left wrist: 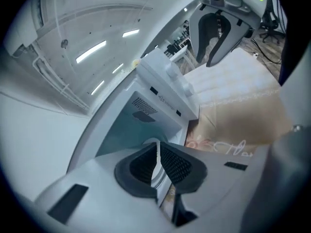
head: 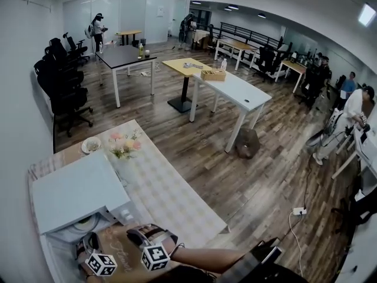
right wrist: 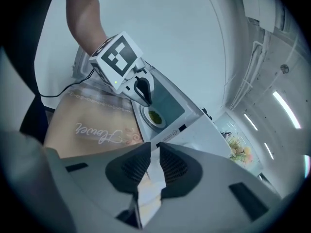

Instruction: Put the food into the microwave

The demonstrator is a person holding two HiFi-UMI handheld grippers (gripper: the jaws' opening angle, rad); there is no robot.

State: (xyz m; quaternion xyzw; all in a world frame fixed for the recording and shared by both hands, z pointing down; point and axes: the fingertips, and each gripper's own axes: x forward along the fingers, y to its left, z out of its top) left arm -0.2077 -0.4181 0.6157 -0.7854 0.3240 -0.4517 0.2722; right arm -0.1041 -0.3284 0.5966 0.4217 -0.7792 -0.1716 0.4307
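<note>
A: Where is the food sitting?
B: The small white plate of green food [right wrist: 154,116] is sitting inside the white boxy microwave [head: 73,190]. The brown lettered door panel [right wrist: 92,125] is lying open at the microwave's front edge.
A: Claws?
B: The left gripper [left wrist: 158,161] is hovering at the microwave's mouth, clenched on nothing. The right gripper [right wrist: 153,163] is hovering over the door panel, clenched and empty. The checked tablecloth [head: 165,193] is giving open room beside the microwave.
</note>
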